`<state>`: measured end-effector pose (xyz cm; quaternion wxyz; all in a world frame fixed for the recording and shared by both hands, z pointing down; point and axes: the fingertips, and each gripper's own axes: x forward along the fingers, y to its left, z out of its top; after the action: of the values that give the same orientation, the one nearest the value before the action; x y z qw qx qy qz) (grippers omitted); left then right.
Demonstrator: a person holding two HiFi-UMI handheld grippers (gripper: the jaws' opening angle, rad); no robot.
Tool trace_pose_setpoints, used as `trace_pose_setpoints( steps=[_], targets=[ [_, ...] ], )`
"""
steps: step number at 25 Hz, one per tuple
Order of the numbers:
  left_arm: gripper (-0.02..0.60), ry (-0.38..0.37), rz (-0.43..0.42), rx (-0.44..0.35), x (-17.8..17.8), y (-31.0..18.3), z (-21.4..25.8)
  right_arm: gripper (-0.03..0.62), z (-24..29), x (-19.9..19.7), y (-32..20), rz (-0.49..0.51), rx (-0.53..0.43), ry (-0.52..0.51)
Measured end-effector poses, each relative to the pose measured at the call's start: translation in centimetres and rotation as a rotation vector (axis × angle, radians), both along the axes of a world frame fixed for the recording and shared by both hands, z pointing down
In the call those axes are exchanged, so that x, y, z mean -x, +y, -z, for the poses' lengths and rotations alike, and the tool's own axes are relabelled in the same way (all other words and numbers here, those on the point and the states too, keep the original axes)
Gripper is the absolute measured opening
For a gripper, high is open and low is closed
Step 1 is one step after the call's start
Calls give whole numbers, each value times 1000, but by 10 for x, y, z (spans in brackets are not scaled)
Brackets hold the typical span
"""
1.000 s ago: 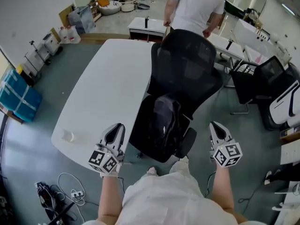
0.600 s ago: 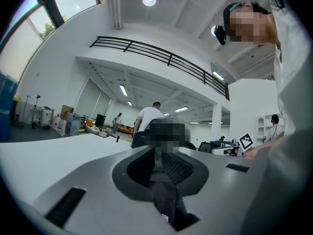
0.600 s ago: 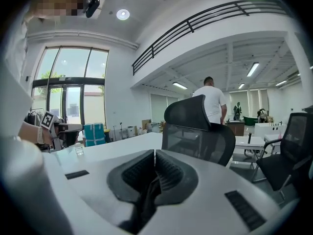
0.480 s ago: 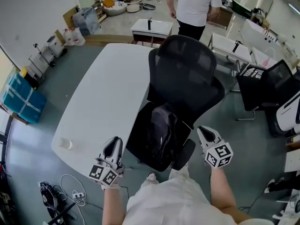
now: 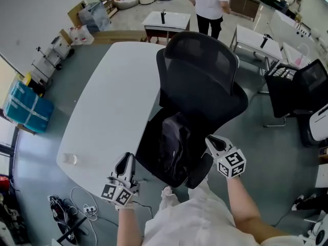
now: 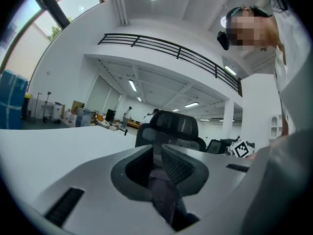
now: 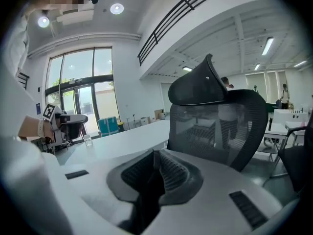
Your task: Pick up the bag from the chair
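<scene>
1. On the chair [image 5: 205, 81] seat, the black bag [image 5: 174, 145] leans lengthwise against the backrest.
2. The right gripper [image 5: 211, 141], closed and empty, is nearer, by the chair's armrest; the left gripper [image 5: 126, 163], likewise closed, hangs off its front corner.

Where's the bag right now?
In the head view the black bag lies on the seat of the black office chair, low in the middle, just right of the white table, between the left gripper and the right gripper.
</scene>
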<state>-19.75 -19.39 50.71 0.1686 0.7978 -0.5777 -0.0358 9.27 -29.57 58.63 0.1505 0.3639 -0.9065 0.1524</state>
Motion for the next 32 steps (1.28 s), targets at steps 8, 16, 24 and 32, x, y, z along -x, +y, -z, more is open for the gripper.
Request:
trace_pose_setpoints(
  steps=[8,16,24,32],
  targets=[
    [55,-14,-6,43,-25,-12,-22,112,-48,5,-18,27,47,31],
    [56,-33,1,61,-29,-25,-31,126,-105,17,-32,76,101,117],
    [56,-18,5,73,-33,-35,-44,153,-142,33,-51,109,141,171],
    [56,-11,14,88,-29,-42,-53,155,-166,51,-69,112,142,230]
  ],
)
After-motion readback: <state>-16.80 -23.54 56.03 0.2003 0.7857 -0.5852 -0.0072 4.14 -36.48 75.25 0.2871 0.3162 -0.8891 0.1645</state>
